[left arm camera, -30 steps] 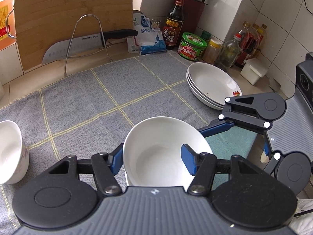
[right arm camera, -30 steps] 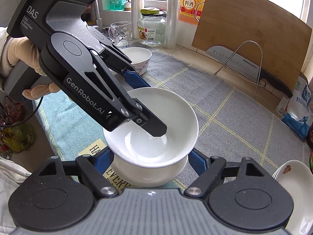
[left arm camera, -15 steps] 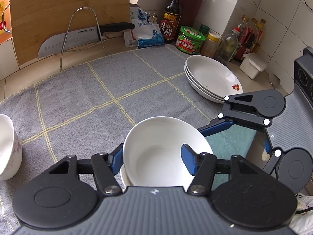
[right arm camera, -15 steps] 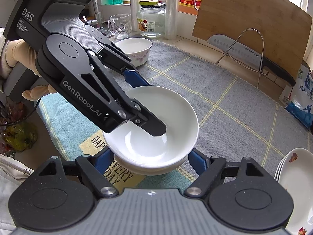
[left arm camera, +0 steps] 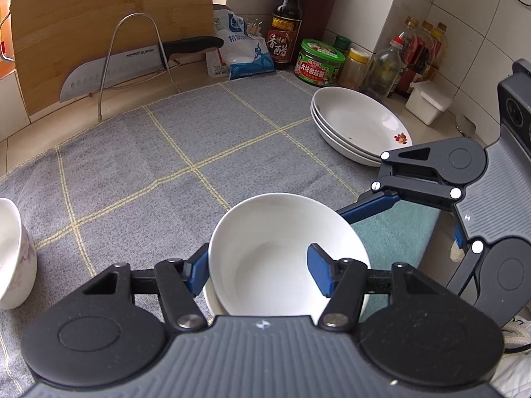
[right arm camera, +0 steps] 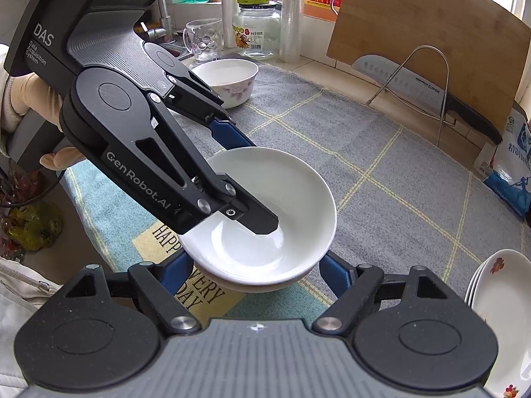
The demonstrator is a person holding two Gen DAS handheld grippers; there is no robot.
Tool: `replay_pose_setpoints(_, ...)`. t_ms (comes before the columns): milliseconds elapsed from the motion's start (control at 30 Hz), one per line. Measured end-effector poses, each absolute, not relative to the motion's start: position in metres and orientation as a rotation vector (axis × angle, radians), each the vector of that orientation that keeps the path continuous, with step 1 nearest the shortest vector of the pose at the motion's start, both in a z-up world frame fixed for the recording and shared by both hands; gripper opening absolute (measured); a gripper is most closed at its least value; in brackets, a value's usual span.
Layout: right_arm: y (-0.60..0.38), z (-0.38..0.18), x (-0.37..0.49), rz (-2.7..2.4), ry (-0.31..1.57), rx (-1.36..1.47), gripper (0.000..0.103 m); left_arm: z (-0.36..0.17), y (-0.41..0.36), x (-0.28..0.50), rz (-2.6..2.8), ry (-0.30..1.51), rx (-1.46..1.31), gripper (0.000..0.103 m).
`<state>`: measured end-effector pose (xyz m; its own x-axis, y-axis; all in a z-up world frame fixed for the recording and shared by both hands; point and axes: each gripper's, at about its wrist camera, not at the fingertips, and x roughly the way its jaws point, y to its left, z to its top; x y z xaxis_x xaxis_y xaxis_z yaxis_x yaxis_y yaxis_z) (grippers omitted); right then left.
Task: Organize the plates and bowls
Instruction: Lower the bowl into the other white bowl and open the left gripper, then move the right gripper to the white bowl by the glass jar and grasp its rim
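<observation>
Both wrist cameras look steeply down along their tools from close above, from opposite sides; both share the white bowl (left arm camera: pixel 285 252) (right arm camera: pixel 265 212) and grey mat (left arm camera: pixel 159 165) (right arm camera: pixel 381 179).

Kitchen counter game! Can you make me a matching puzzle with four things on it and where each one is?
Things:
1. plain white bowl
2. flowered bowl
3. stack of plates
4. knife

Places:
A. leaning on the wire rack by the cutting board
B. beside the jars and bottles in the corner
C. pinched by the left gripper, one finger inside it
D. alone on the grey mat, near the glass mug

Pairs: 1-C, 2-D, 3-B, 4-A
</observation>
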<state>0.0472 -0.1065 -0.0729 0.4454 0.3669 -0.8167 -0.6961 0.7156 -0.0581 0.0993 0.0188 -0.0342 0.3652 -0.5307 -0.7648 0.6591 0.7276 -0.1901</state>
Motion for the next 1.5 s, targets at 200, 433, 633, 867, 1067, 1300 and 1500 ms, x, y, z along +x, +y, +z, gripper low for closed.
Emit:
replay_pose_setpoints(200, -0.106, -0.076, 0.046, 0.667, 0.872, -0.439, 0.102, -0.034, 0.023, 0.099, -0.781, 0.916, 0.141, 0.076)
replay_pose_setpoints(433, -0.113, -0.068, 0.047, 0.672, 0.853, -0.393, 0.103, -0.024, 0.039, 0.101, -0.721, 0.873, 0.138, 0.078)
replay_pose_setpoints(633, -0.108, -0.062, 0.044, 0.688, 0.831, -0.384, 0.103, -0.030, 0.060, 0.108, -0.625, 0.874, 0.124, 0.078)
replay_pose_setpoints(867, -0.103, -0.061, 0.045, 0.704, 0.828, -0.376, 0.103, -0.041, 0.079, 0.116, -0.595, 0.898, 0.058, 0.080)
replay_pose_setpoints(1067, -0.097, -0.056, 0.046, 0.705, 0.818, -0.376, 0.103, -0.043, 0.084, 0.115, -0.589, 0.884, 0.029, 0.081)
replay_pose_setpoints(1300, -0.082, -0.044, 0.054, 0.701, 0.774, -0.386, 0.103, -0.027, 0.110, 0.099, -0.536, 0.773, -0.020, 0.088)
replay_pose_setpoints(1500, -0.063, -0.038, 0.069, 0.695, 0.743, -0.389, 0.103, -0.027, 0.134, 0.081, -0.390, 0.673, 0.071, 0.097)
